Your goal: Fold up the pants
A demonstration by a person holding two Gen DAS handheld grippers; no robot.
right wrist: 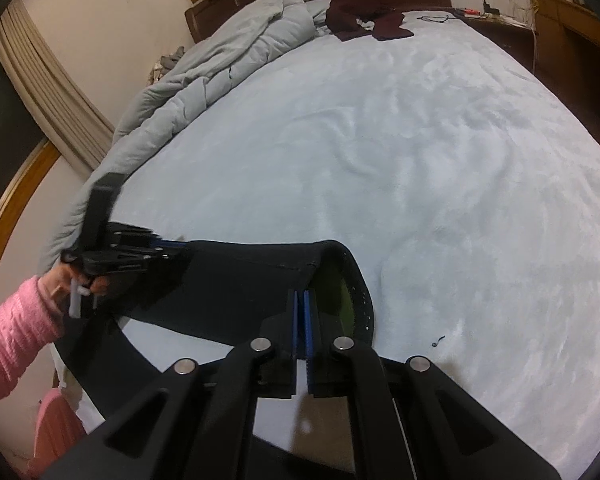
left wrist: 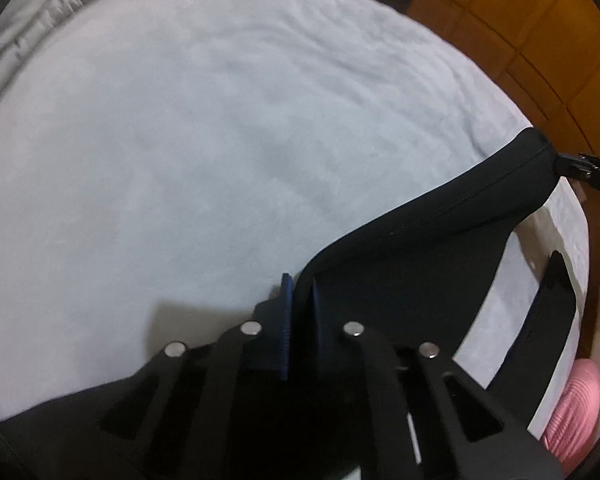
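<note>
The black stretchy pants (right wrist: 240, 276) hang taut between both tongs at the near edge of the pale blue fleece bed cover (right wrist: 420, 160), legs trailing off the side. The left gripper (left wrist: 300, 304) is clamped on one end of the waistband and the right gripper (right wrist: 302, 312) on the other, presumably to spread the garment flat for folding.
</note>
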